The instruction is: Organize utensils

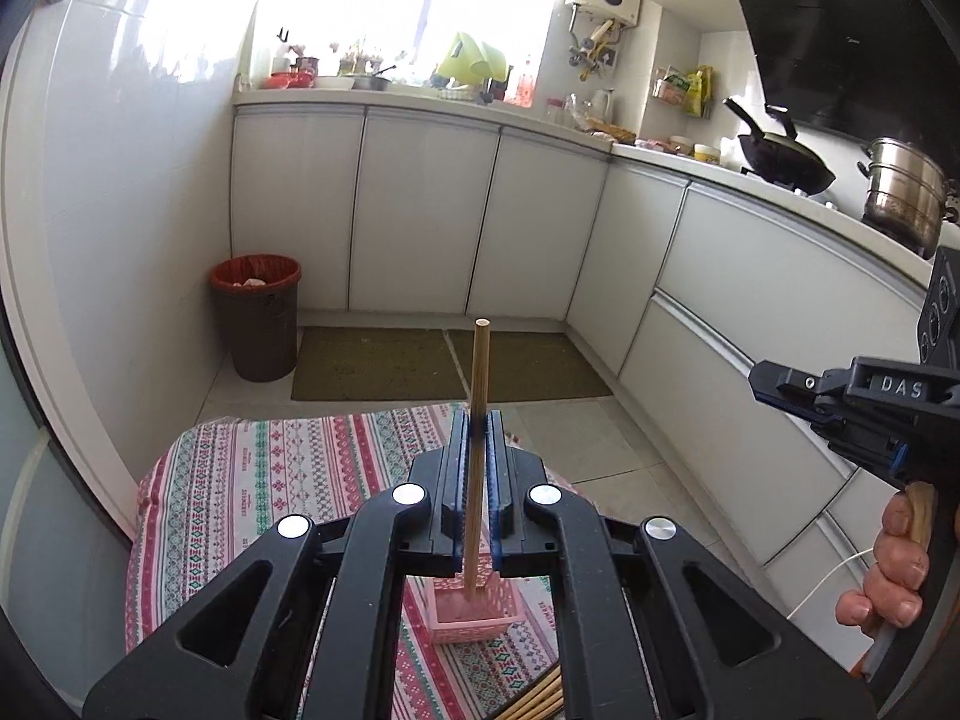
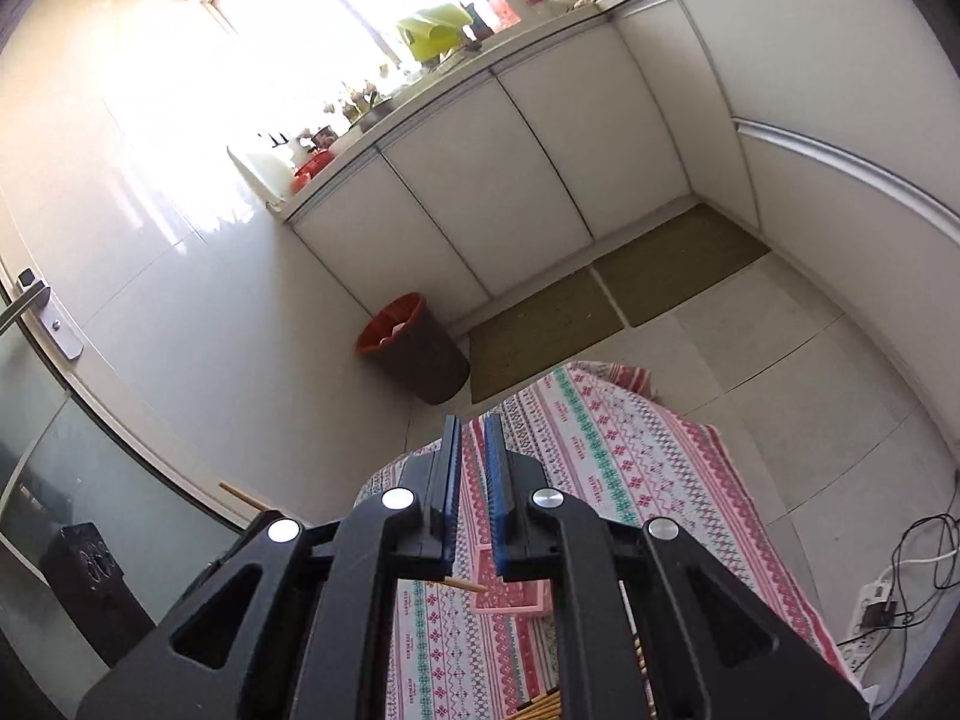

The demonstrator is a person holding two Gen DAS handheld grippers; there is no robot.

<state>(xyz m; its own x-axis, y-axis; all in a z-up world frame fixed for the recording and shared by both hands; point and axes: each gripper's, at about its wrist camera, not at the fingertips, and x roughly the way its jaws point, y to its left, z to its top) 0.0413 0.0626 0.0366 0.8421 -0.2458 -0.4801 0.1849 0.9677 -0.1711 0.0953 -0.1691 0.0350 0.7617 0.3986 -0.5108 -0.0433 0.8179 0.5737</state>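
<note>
Left wrist view: left gripper (image 1: 478,420) pinches one chopstick (image 1: 480,360) upright between its pads, lower end hanging over the pink basket (image 1: 474,618) on the patterned cloth (image 1: 252,468). Step in hand looks like dropping this chopstick into the basket; next move calls for lowering the tip inside the rim, then letting go. More chopsticks (image 1: 537,705) lie loose on the cloth at the bottom edge, not yet sorted. Right gripper (image 1: 757,381) shows at the side, away from the basket, a hand (image 1: 894,570) on its handle.

Right wrist view: right gripper (image 2: 474,426) has fingers nearly together, nothing between them. It shows the basket (image 2: 513,597) side-on with the chopstick (image 2: 465,585) tip beside it, plus a power strip (image 2: 873,615) on the floor, unseen from the left. Only the left view shows the stove pots.
</note>
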